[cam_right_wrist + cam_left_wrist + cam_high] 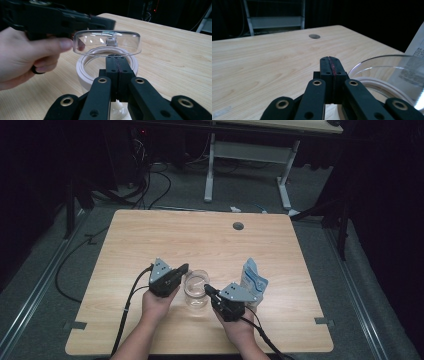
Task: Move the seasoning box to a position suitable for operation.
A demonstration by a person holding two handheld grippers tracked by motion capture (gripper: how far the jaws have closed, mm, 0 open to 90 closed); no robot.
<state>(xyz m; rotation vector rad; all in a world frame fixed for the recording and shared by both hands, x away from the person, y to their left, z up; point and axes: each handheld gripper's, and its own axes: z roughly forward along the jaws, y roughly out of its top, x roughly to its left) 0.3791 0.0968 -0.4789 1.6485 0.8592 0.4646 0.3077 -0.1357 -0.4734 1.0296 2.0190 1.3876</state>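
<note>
On the left we have the left hand-held gripper [183, 268], its jaws pressed together with nothing between them, the tip resting level just beside the rim of the clear jar [195, 290]. In the left gripper view the closed jaws [331, 65] point across the bare tabletop [262, 57], and the jar's clear lid [387, 67] curves in just to their right.

In the middle stands the jar itself, upright on the tabletop [200, 240] between our two hands. In the right gripper view its clear lid [107, 42] seems to sit raised above a pale ring at the mouth of the jar [83, 72]; whether it is hinged open or only resting loose we cannot tell.

To the right, the right hand-held gripper [208, 289] is likewise closed on nothing, its tip touching or almost touching the jar's near side at the rim. Its own view shows the shut jaws [117, 65] aimed straight at the ring under the lid. Farther right a white and blue pouch [254, 279] stands near the jar, apart from it.

We judge that we are at the start of working on the jar, both tips lined up at its mouth. The next move, as we see it, calls for opening one pair of jaws to steady the jar body, while the other deals with the lid, and taking care not to tip the light jar.
</note>
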